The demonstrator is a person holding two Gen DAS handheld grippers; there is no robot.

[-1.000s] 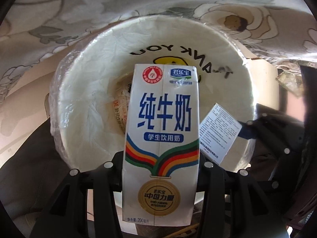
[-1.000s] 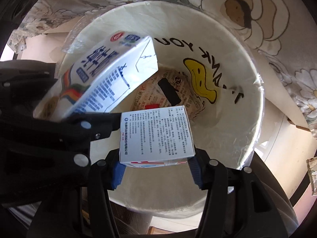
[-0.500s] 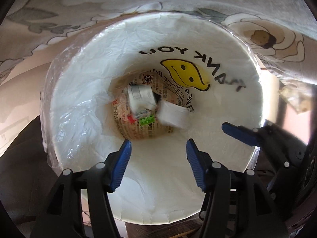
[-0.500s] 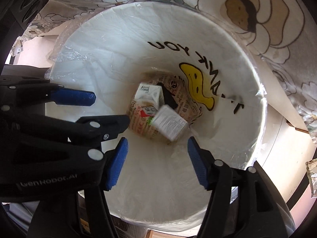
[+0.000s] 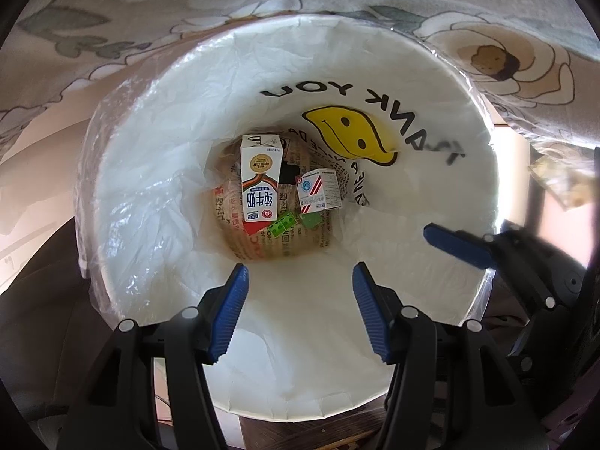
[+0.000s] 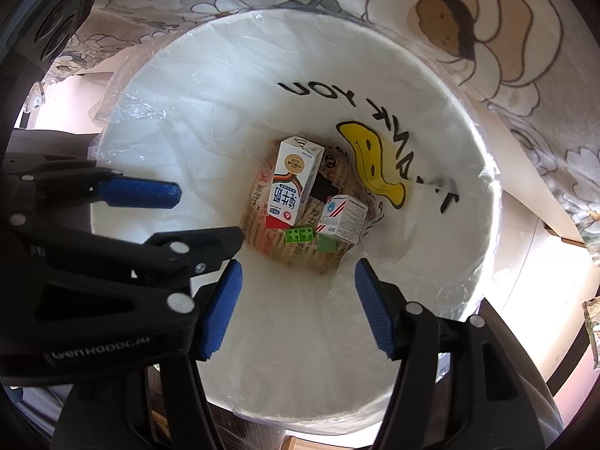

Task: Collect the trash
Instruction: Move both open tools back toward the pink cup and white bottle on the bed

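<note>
Both grippers hang over a white bin lined with a smiley-face bag [image 5: 157, 172] [image 6: 442, 270]. At its bottom lies a white milk carton [image 5: 260, 187] [image 6: 290, 187] and beside it a small white box [image 5: 319, 195] [image 6: 343, 219], with green toy bricks [image 5: 283, 223] [image 6: 299, 235] just in front. My left gripper [image 5: 300, 311] is open and empty above the bin. My right gripper [image 6: 298, 309] is open and empty too. One blue pad of the right gripper [image 5: 455, 245] shows at the right of the left wrist view, and the left gripper's fingers [image 6: 138, 193] cross the left of the right wrist view.
A floral cloth [image 5: 225, 3] [image 6: 487, 18] hangs just behind the bin. Pale floor [image 6: 540, 262] lies to the right, with a scrap of printed wrapper [image 5: 558, 183] on it. Brown printed paper [image 5: 262, 247] lines the bin's bottom.
Both grippers have opened. The milk carton fell from the left one and the small box from the right one, and both now lie at the bottom of the bin.
</note>
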